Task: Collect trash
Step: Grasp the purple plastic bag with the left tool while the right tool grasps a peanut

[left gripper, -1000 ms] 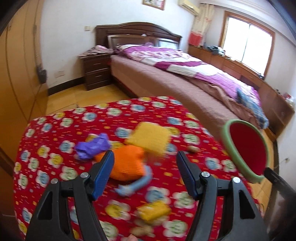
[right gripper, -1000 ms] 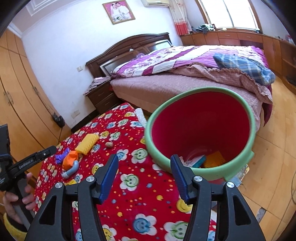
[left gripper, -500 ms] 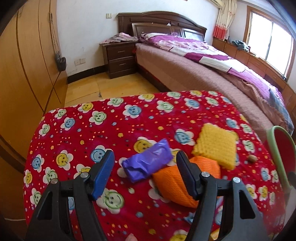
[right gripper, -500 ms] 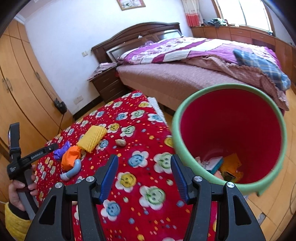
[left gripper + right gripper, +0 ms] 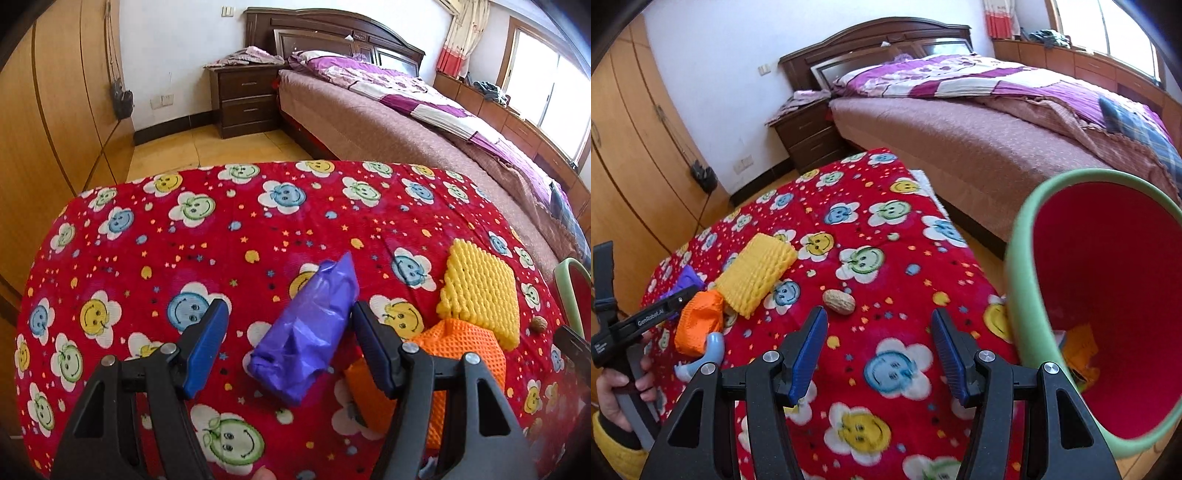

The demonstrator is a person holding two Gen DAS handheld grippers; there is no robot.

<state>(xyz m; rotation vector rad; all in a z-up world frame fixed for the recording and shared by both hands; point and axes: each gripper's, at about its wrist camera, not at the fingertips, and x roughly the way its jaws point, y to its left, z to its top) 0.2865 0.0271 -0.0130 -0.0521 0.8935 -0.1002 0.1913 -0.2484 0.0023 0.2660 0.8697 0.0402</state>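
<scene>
Trash on table: purple plastic wrapper [image 5: 314, 328] lies crumpled on the red smiley-print cloth [image 5: 221, 229], directly between the fingers of the left hand-held gripper [image 5: 290, 347]; neither pad touches it yet.
Left hand-held gripper: jaws stand wide, nothing gripped, angled down at the wrapper.
Right hand-held gripper [image 5: 879, 345]: jaws apart and empty, over bare cloth, with a peanut [image 5: 839, 301] lying just ahead of the left pad.
Other trash on table: yellow foam net [image 5: 757, 275], orange foam net [image 5: 700, 323] touching its near end, a pale blue curved piece [image 5: 701, 360] beside the orange one.
Bin: green-rimmed bin with red inside [image 5: 1108, 295] stands off the table's right edge, close by the right hand-held gripper.
Done so far: a few pieces, one orange-yellow [image 5: 1080, 354], already lie at the bin's bottom.
Left to do: by my reckoning most of it; wrapper, both nets, blue piece and peanut all remain on the cloth.
Step in hand: likely closing on the wrapper, then carrying it across to the bin.
In the way: the orange net sits just beside the left gripper's right finger and could be caught along; the wrapper is thin and may slip.
Surroundings: bed [image 5: 424, 122], nightstand [image 5: 243, 99], wardrobe [image 5: 55, 129]; a hand [image 5: 618, 387] in a yellow cuff holds the left handle.
</scene>
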